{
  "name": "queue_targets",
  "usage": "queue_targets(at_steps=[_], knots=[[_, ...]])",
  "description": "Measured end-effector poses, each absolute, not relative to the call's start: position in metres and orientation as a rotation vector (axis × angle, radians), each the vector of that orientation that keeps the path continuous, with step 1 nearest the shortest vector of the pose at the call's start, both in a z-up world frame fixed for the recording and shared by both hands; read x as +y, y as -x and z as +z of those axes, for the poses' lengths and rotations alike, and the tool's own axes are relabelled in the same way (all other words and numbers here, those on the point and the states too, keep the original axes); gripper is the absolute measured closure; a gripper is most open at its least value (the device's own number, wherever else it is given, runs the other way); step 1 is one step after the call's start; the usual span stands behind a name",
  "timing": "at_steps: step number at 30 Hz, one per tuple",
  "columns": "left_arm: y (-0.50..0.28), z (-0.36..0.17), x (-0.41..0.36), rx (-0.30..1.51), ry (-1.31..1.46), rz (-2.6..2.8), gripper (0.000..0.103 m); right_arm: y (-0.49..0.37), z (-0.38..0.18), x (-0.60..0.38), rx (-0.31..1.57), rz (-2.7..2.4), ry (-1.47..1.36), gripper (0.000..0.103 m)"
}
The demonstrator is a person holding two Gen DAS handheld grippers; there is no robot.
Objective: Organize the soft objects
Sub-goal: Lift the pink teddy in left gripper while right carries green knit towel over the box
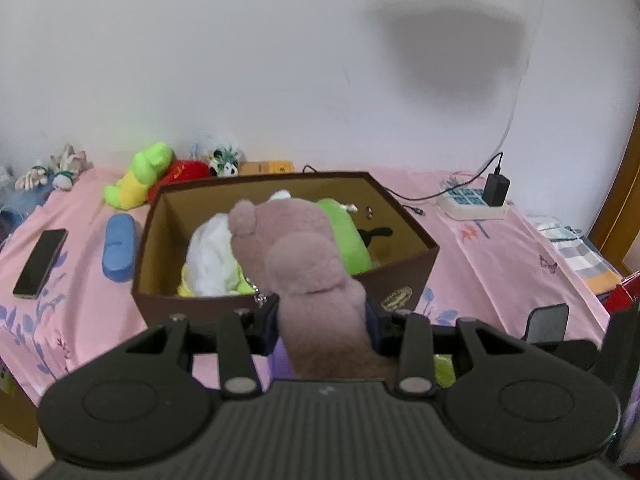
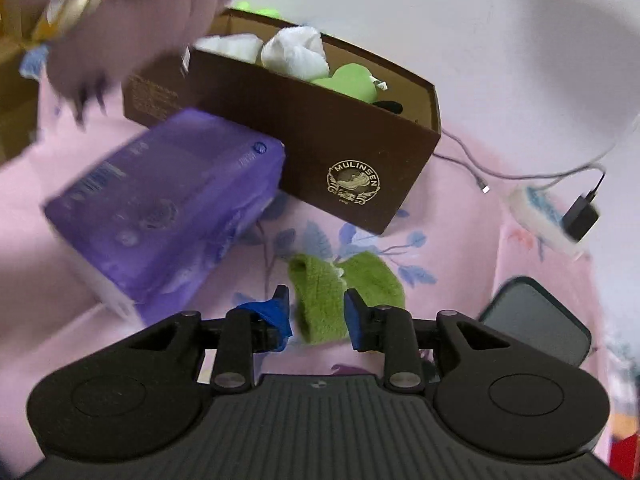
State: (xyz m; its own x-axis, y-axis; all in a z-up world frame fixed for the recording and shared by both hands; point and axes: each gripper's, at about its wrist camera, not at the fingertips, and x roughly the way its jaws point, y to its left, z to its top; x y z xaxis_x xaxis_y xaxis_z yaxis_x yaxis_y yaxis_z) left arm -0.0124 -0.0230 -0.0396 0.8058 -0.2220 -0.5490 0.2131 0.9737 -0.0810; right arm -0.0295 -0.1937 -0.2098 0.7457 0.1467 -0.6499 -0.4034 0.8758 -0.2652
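On the pink bedsheet (image 1: 500, 256), left wrist view: left gripper (image 1: 322, 326) jaws part-open and clamped on a mauve plush (image 1: 304, 264), pads pressing its lower body from both sides. Plush sticks up and forward, its upper end over the near rim of the brown box (image 1: 280, 304). Box holds a white plush (image 1: 212, 260) on the left and a green plush (image 1: 348, 240) on the right, with a black item behind the green one. Gold emblem on the box's near right corner; text too small to read in this view. Left of the box: blue case (image 1: 118, 248), then a phone (image 1: 40, 264). Behind the box: green-yellow toy (image 1: 138, 178), red toy (image 1: 186, 172). Right: power strip (image 1: 470, 202) with black charger (image 1: 496, 190) plugged in.

Right wrist view: right gripper (image 2: 316, 316) jaws narrowly apart, blue-taped pads on either side of a green cloth (image 2: 340, 292) lying flat on the sheet just in front of the box. Pads close to the cloth's edges; no squeeze visible, cloth not lifted. Box emblem reads "MULINSEN" over a shoe crest. Purple pack (image 2: 160, 208) sits left of the cloth, touching the box's side; its print is blurred, not legible. Mauve plush appears blurred at upper left. Dark phone-like slab (image 2: 536, 320) at right.
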Motion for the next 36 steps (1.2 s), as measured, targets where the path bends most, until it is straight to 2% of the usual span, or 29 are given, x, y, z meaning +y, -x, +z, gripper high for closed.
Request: queue_targets(at_steps=[4, 15, 16, 21, 36], knots=[[0.012, -0.035, -0.010, 0.579, 0.020, -0.245, 0.064, 0.020, -0.217, -0.183, 0.641, 0.213, 0.438, 0.090], [0.000, -0.037, 0.009, 0.588, 0.017, -0.293, 0.064, -0.010, -0.223, -0.191, 0.746, 0.057, 0.159, 0.087], [-0.001, -0.038, 0.011, 0.589, 0.015, -0.300, 0.064, -0.013, -0.223, -0.192, 0.753, 0.054, 0.142, 0.087], [-0.006, -0.038, 0.015, 0.589, 0.010, -0.321, 0.064, -0.017, -0.219, -0.202, 0.744, 0.068, 0.044, 0.103], [-0.015, -0.036, 0.029, 0.571, -0.006, -0.355, 0.064, 0.007, -0.165, -0.221, 0.638, 0.136, -0.211, 0.103]])
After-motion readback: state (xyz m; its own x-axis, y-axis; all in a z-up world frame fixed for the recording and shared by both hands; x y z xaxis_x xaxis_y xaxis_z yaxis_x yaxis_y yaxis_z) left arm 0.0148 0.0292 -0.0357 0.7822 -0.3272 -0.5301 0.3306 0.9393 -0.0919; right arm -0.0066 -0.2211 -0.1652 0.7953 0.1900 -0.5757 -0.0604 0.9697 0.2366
